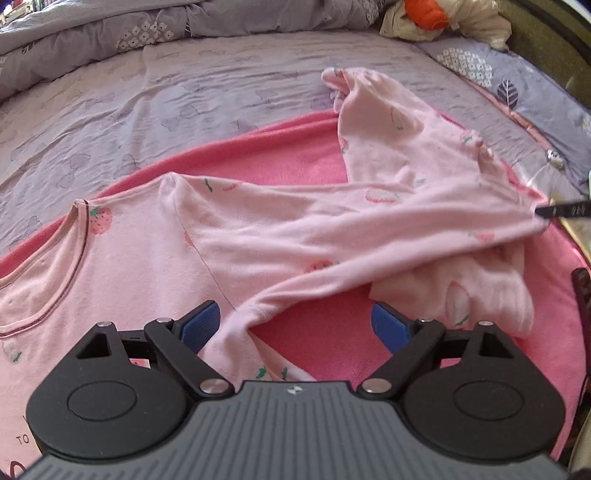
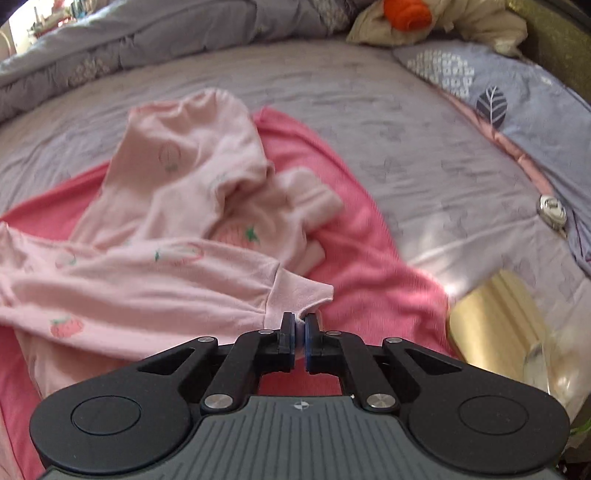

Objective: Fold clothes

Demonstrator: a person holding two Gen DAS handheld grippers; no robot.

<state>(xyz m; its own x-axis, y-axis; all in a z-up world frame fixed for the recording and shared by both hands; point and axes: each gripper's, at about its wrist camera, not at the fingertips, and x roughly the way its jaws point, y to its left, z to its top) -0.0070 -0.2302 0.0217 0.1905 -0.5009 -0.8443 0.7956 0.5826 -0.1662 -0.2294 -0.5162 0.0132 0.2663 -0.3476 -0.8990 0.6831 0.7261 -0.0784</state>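
A light pink long-sleeved top with strawberry prints (image 1: 147,251) lies on a darker pink blanket (image 1: 295,162) on the bed. My left gripper (image 1: 295,325) is open, low over the top near its armpit, with a twisted fold of cloth between the blue pads (image 1: 201,325). My right gripper (image 2: 300,332) is shut on the cuff of the sleeve (image 2: 295,295) and holds the sleeve stretched out; its tip shows at the right edge of the left wrist view (image 1: 554,211). A second light pink garment (image 2: 192,166) lies crumpled beyond the sleeve.
The bed has a lilac sheet (image 1: 184,92) and a bunched grey-lilac duvet (image 1: 110,29) at the back. A pile of cream and orange clothes (image 2: 424,18) sits at the back right. A pillow with a leaf print (image 2: 491,99) and a small metal object (image 2: 552,212) lie at right.
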